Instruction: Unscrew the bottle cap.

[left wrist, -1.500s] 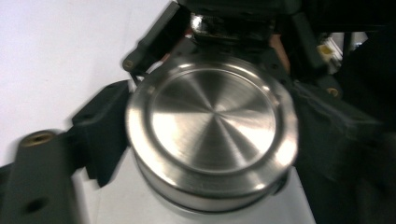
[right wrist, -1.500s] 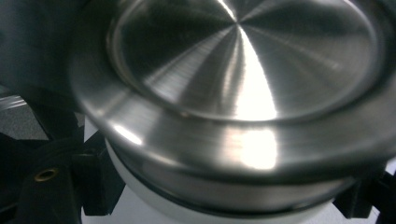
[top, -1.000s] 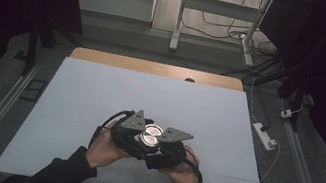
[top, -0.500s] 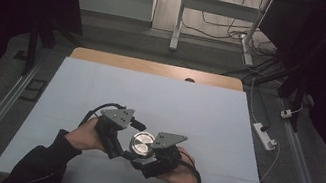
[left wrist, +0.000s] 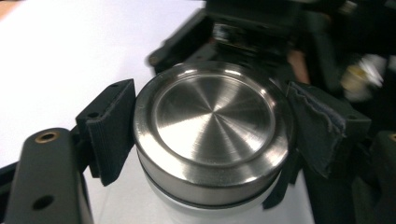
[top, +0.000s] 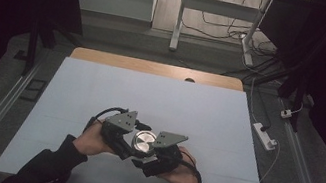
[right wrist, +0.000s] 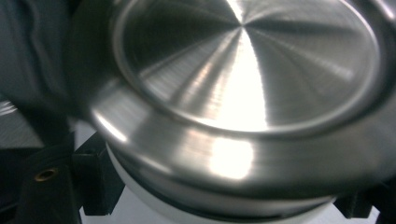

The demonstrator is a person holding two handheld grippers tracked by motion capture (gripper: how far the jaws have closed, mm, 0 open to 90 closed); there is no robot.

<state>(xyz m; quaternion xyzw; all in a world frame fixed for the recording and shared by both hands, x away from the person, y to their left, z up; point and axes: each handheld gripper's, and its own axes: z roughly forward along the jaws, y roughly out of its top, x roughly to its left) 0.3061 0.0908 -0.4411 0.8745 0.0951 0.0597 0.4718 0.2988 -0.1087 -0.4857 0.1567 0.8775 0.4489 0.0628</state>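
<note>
While poised near the front of the white table [top: 100, 90], steel lid [left wrist: 212, 126] on a white container, flanked at its rim by left gripper [left wrist: 212, 130] pads, apparently touching. Right gripper [top: 152, 153] pressed close beneath; grip impossible to tell from blur.

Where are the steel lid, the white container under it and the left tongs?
steel lid [left wrist: 212, 119]: left gripper view, centre of its brushed top.
white container [left wrist: 163, 210]: left gripper view, wall below the lid.
left tongs [top: 127, 142]: high view, at the lid's left edge.

Lab: dark-curtained table [top: 100, 90], floor cables [top: 224, 21]
</note>
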